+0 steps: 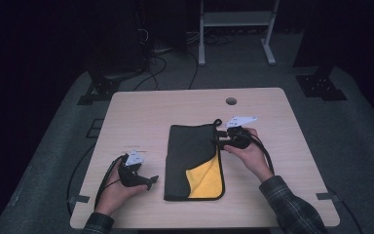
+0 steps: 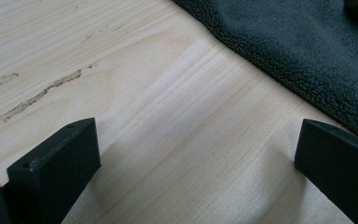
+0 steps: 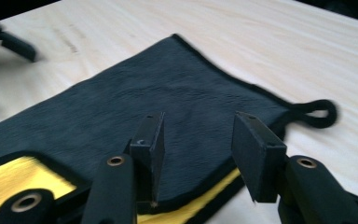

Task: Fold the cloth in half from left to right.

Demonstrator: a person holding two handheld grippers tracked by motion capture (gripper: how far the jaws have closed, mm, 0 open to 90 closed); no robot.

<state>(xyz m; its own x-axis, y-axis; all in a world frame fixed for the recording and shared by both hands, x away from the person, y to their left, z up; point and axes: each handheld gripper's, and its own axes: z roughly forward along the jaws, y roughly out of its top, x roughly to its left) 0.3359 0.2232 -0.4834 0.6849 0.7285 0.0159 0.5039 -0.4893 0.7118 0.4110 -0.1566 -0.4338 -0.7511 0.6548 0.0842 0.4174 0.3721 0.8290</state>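
folded cloth (image 1: 194, 161) lies on the table (image 1: 141, 112), yellow lining showing. right gripper (image 3: 198, 140) hovers above its edge, jaws apart, gripping nothing; left gripper (image 2: 196, 158) rests beside, jaws wide.

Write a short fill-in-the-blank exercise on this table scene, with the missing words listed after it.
1. The folded cloth is dark grey outside and ____ on its turned-up inner side.
2. The hanging loop sits at a ____ of the cloth.
3. The left gripper has its jaws apart over bare ____.
4. The right gripper hangs over the cloth with ____ between its jaws.

Missing words: yellow; corner; table; nothing
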